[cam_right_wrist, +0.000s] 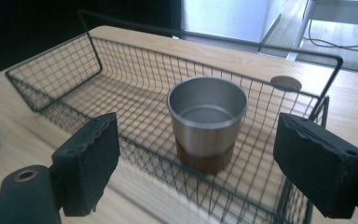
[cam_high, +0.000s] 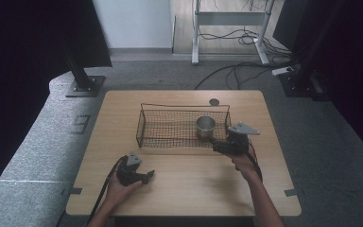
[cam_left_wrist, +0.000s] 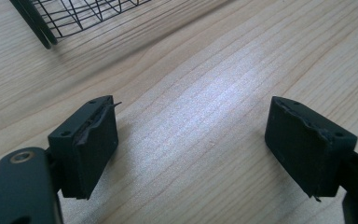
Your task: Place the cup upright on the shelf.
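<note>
Right gripper [cam_high: 217,146] sits at the basket's [cam_high: 144,124] near right corner, jaws spread wide, gripping nothing. In the right gripper view its two black pads [cam_right_wrist: 89,161] frame the metal cup [cam_right_wrist: 207,122] without touching it; near wall of the basket runs between pads and cup. Cup stands upright in the right end of the basket, steel upper part, darker brown band at the bottom, inside looks empty. Through the mesh the cup's base is hard to make out, and the basket's right wall is cut off behind the right pad.

Left gripper [cam_high: 146,175] rests low over the table's [cam_high: 189,189] near left part, well apart from the basket, jaws released wide, nothing between them. Left gripper view gives bare wood between the pads [cam_left_wrist: 88,144], just a corner of the basket [cam_left_wrist: 70,16] at the top edge, rest cropped.

Small round dark disc [cam_high: 214,101] at the table's far edge, behind the basket; can't tell if it's a hole or a cap. Both forearms are cut off at the bottom edge of the high view.
</note>
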Tool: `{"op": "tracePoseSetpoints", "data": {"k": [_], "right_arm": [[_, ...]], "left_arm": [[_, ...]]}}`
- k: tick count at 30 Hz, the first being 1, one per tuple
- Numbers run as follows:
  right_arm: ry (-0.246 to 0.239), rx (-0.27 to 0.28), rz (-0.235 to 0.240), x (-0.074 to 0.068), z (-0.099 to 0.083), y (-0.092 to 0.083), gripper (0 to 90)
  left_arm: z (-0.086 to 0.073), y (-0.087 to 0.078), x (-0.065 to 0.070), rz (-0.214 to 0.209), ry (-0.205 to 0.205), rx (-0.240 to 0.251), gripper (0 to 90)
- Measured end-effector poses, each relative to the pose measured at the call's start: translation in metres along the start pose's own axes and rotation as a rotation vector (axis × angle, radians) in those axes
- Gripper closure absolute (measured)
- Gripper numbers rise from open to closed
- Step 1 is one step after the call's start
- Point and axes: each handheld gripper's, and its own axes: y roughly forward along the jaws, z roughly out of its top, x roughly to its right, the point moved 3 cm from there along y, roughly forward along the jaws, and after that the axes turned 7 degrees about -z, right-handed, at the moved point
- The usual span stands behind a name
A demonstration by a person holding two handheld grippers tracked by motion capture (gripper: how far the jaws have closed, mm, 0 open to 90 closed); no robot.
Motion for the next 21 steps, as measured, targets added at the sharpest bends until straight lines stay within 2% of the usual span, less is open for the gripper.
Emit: {"op": "tracePoseSetpoints", "data": {"k": [6,9,16,21], "right_arm": [[-0.011,0.001,0.011,-0.002,-0.023,-0.019,14.3],[0.000,-0.014,0.008,0.001,-0.038,-0.026,14.6],[0.011,-0.081,0.013,0.000,-0.075,-0.027,14.7],[0.015,-0.094,0.019,-0.001,-0.083,-0.027,14.8]], "left_arm": [[0.000,0.000,0.000,0.000,0.001,-0.001,17.1],[0.000,0.000,0.000,0.000,0.002,-0.001,17.1],[0.000,0.000,0.000,0.000,0.002,-0.001,17.1],[0.000,0.000,0.000,0.000,0.002,-0.001,17.1]]}}
